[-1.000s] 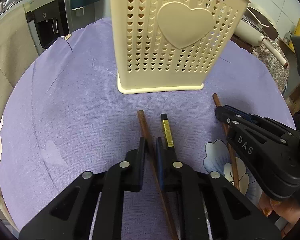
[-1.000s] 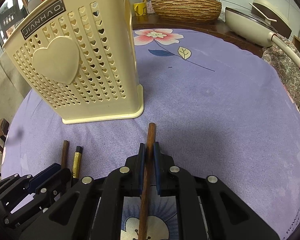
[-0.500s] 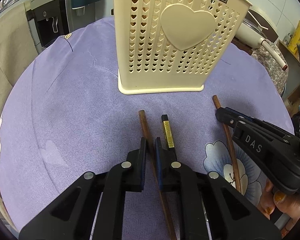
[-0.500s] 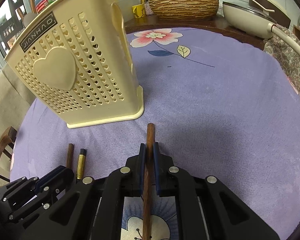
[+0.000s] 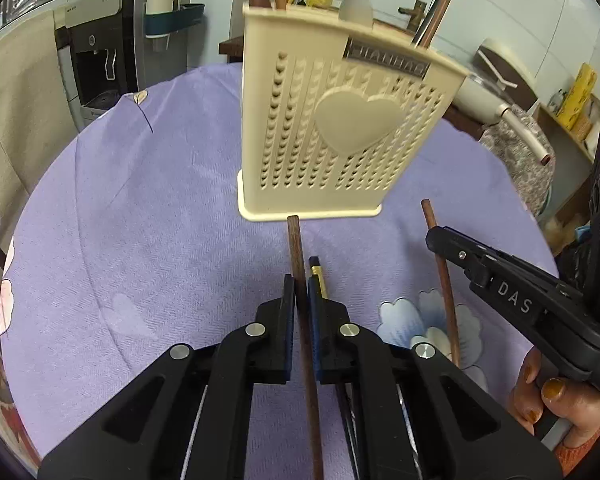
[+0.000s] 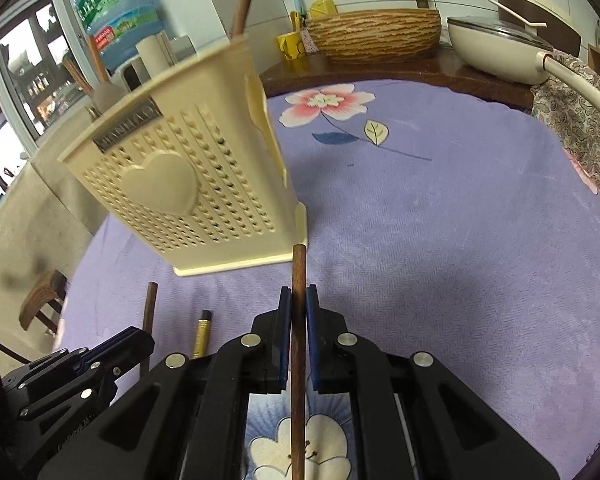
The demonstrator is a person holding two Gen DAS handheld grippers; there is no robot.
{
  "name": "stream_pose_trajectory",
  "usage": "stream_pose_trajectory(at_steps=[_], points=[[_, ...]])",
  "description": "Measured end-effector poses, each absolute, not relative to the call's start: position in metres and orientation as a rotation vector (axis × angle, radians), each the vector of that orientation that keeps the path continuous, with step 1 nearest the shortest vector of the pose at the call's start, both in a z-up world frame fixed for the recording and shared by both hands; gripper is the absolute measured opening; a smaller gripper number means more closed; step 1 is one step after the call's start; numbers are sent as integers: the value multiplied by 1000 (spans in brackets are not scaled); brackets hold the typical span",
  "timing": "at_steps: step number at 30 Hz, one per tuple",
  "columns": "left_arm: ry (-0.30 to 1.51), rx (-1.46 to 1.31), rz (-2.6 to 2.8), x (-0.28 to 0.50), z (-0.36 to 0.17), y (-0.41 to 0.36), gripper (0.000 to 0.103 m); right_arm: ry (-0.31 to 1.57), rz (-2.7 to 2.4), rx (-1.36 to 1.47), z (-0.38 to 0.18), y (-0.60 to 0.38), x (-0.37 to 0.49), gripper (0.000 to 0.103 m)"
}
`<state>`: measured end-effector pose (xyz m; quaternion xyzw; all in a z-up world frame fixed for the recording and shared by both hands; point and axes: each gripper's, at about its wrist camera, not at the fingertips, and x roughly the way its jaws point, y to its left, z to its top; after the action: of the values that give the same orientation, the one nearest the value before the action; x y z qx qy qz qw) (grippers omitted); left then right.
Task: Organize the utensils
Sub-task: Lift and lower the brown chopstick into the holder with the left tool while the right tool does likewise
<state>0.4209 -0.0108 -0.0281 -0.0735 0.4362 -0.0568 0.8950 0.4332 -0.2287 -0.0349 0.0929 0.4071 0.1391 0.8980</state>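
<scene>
Left hand-held gripper [image 5: 299, 292] clamped on one brown chopstick [image 5: 296, 248], right hand-held gripper [image 6: 298, 304] on another [image 6: 299, 272], both just short of the cream holder [image 5: 340, 120] – I count several utensils already inside, gold-banded chopstick [image 5: 317, 276] left on the surface [image 5: 140, 220] – about midway.
</scene>
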Motion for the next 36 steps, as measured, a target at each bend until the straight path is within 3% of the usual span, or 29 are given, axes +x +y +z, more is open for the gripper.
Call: stream_pose_trajectory(at_steps=[19,36], points=[[640,-151,-242,341,94,11,6,563,452,106,83,-251,353,8],[569,-120,-253,356,150,18,6,482,492,110,142,-249,363,7]])
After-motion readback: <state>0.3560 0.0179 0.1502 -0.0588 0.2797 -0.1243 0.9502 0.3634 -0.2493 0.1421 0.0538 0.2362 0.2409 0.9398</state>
